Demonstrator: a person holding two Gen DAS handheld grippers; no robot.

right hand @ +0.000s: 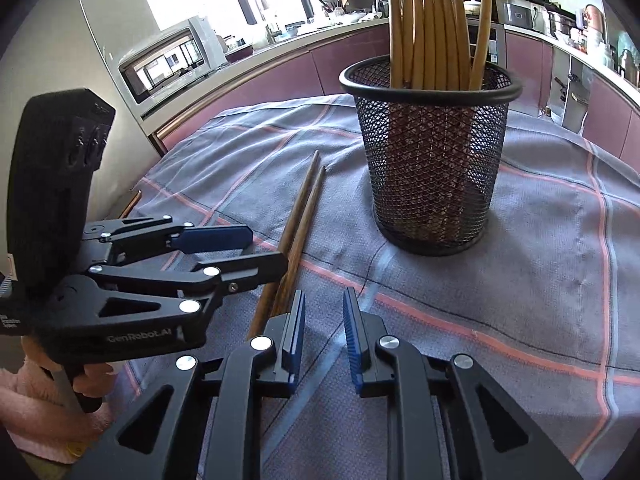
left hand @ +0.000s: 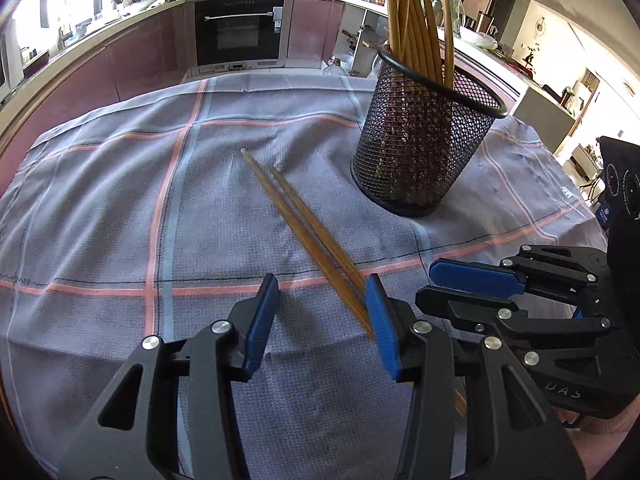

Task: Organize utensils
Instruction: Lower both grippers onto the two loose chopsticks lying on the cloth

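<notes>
Two brown wooden chopsticks [left hand: 304, 220] lie side by side on the grey checked cloth [left hand: 120, 200]; they also show in the right wrist view [right hand: 298, 224]. A black mesh cup [left hand: 420, 140] holds several more chopsticks upright, also seen in the right wrist view [right hand: 432, 152]. My left gripper [left hand: 322, 292] is open and empty, its right pad beside the near ends of the loose chopsticks. My right gripper [right hand: 324, 308] is open with a narrow gap, empty, just right of those chopsticks. Each gripper shows in the other's view: the right gripper [left hand: 468, 280], the left gripper [right hand: 256, 248].
The cloth covers a table with its far edge near kitchen cabinets and an oven [left hand: 240, 28]. A microwave [right hand: 168, 64] stands on a counter at the left. The person's hand in a pink sleeve [right hand: 48, 392] holds the left gripper.
</notes>
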